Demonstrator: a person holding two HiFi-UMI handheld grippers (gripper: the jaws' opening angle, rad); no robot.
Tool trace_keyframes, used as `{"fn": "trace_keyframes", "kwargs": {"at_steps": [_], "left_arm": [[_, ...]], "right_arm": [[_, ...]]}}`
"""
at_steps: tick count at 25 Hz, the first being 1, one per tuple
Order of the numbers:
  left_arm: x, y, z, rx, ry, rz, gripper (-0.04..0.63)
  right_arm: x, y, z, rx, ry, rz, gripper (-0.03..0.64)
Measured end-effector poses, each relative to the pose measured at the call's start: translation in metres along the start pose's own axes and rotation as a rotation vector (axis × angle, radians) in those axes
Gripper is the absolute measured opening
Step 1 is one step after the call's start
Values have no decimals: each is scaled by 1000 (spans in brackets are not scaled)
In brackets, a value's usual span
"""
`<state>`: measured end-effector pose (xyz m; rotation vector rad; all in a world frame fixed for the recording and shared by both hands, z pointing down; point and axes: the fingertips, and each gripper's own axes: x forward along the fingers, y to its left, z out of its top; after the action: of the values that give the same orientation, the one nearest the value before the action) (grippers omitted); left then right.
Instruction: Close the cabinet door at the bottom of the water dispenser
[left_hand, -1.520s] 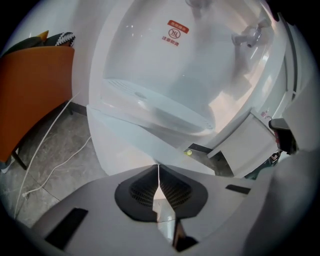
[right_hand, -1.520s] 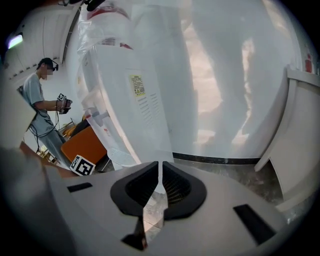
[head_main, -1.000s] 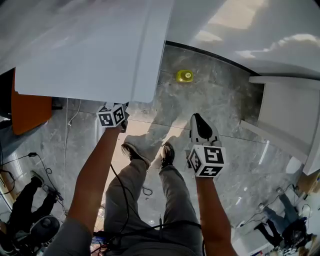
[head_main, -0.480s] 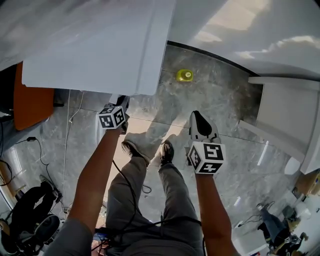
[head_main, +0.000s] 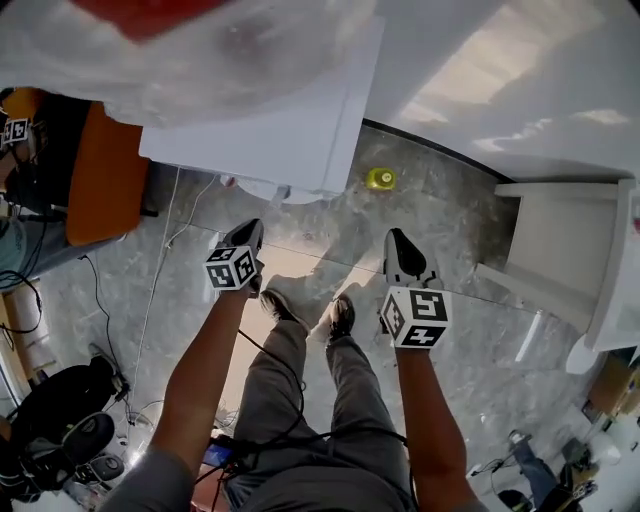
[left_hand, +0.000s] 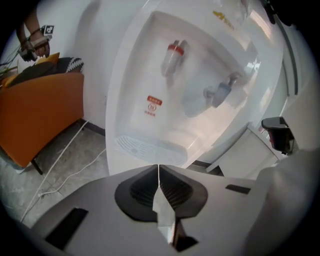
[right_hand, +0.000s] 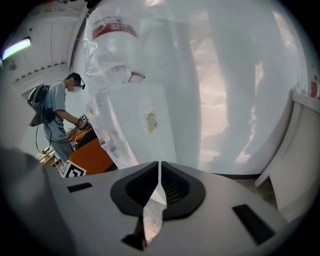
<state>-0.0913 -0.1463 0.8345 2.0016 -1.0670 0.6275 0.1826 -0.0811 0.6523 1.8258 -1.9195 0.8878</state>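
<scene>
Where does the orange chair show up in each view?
Head view: chair upper left.
Left gripper view: chair at the left edge.
Right gripper view: chair low on the left, small.
Shared landmark: the white dispenser, right of the chair in every view.

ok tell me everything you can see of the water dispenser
The water dispenser is a white, glossy, plastic-looking unit standing upright on the grey stone floor near an orange chair. Its recessed bay holds a red-capped tap, a grey tap, a red label and a slotted drip tray. A plastic-wrapped bottle sits on top. Its bottom cabinet door is out of sight.
</scene>
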Motion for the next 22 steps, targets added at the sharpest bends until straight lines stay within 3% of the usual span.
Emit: {"fn": "trace_keyframes", "kwargs": {"at_steps": [9,16,22], "left_arm": [[-126,-58,122,80,-264,-31,20],[-240,-119,225,144,-517,-50,20],[-338,-179,289,230,-693,-81,20]], "right_arm": [[-49,38,84,-49,-95,59,31],[-113,62,164,-101,-234,114,31],[-181,85,220,-169,-334,158,29]]}}
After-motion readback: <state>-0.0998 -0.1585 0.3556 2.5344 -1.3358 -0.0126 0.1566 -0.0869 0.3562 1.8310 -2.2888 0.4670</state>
